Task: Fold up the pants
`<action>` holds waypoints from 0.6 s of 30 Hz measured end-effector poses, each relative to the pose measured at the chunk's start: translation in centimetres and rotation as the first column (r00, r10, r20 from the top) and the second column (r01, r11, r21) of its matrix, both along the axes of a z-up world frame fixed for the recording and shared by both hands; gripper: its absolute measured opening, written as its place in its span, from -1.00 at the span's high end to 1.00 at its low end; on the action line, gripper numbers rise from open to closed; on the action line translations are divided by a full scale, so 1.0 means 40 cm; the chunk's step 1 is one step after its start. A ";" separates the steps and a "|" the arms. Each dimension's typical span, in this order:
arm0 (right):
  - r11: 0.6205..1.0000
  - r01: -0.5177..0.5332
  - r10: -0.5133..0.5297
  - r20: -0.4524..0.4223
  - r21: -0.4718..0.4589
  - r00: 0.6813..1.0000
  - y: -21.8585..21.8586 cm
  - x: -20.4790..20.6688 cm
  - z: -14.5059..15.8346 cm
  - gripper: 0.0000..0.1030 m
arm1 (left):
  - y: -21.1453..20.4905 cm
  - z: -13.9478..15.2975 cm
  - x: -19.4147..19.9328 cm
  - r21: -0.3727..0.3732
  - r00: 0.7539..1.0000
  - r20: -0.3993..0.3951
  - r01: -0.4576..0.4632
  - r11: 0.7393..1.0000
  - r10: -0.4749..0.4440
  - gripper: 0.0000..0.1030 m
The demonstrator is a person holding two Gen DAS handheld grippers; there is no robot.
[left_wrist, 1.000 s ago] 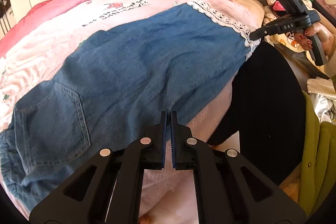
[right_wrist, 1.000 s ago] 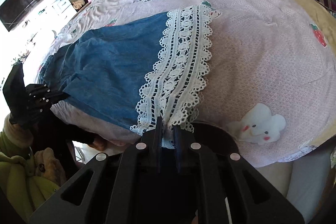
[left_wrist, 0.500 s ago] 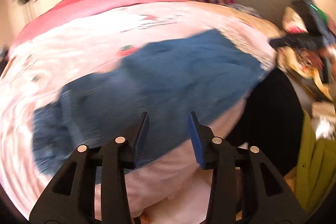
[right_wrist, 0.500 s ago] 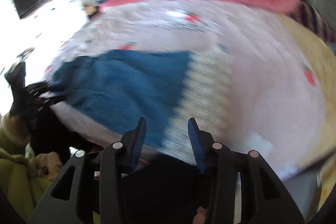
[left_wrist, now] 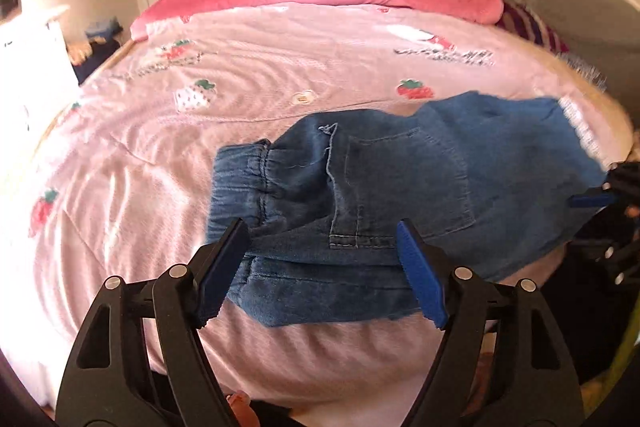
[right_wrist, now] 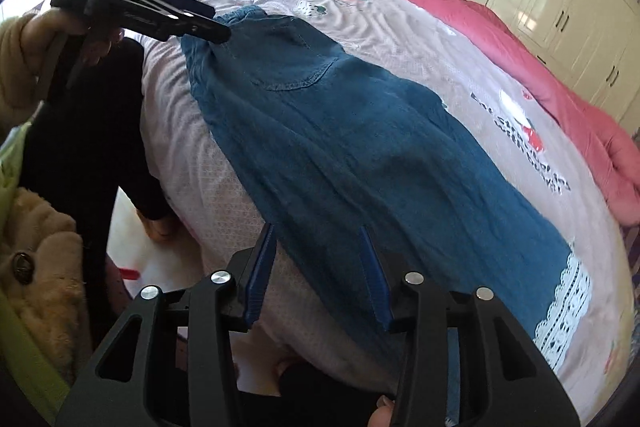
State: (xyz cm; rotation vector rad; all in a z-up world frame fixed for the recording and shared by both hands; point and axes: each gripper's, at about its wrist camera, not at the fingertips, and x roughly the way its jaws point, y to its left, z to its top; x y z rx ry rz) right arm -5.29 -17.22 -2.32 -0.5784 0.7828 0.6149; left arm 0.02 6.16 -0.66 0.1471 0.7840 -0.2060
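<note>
The blue denim pants [left_wrist: 400,187] are laid on the pink strawberry-print quilt [left_wrist: 160,147], near its front edge.

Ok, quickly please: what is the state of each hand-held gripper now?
Left hand-held gripper: open, holding nothing, over the waistband end of the pants.
Right hand-held gripper: open, holding nothing.

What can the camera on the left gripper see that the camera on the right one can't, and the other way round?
Only the left wrist view shows the gathered elastic waistband and the grey headboard. Only the right wrist view shows the white lace hem clearly, and the hand holding the left gripper. Both show the blue denim pants on the pink strawberry-print bedspread, each gripper open.
</note>
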 end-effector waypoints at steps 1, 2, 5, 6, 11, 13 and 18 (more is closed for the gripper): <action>1.000 0.001 -0.001 -0.011 -0.026 1.000 0.009 0.007 -0.014 0.74 | 0.019 -0.007 0.006 0.015 1.000 -0.009 -0.026 1.000 0.027 -0.46; 0.999 0.000 -0.002 -0.035 -0.034 0.999 0.010 0.014 -0.029 0.91 | 0.035 -0.017 0.015 -0.001 0.998 -0.034 -0.045 0.999 0.044 -0.48; 0.999 -0.037 0.035 -0.097 -0.020 0.995 0.027 0.018 -0.055 0.97 | 0.074 -0.036 0.029 -0.081 0.994 -0.083 -0.073 0.994 0.066 -0.49; 0.999 -0.049 0.046 -0.105 -0.022 0.993 0.027 0.010 -0.061 1.00 | 0.078 -0.035 0.028 -0.077 0.995 -0.076 -0.068 0.995 0.063 -0.49; 0.995 -0.101 0.094 -0.173 -0.029 0.980 0.060 -0.025 -0.103 1.00 | 0.076 -0.036 0.030 -0.069 0.996 -0.066 -0.072 0.995 0.067 -0.49; 0.994 -0.073 0.087 -0.198 0.079 0.976 0.036 -0.022 -0.060 1.00 | 0.077 -0.022 0.020 -0.079 0.996 -0.054 -0.070 0.994 0.066 -0.49; 0.955 0.038 0.008 -0.153 0.296 0.988 -0.079 0.038 0.095 0.53 | 0.067 0.097 -0.011 -0.113 0.996 0.075 -0.040 0.993 0.049 -0.54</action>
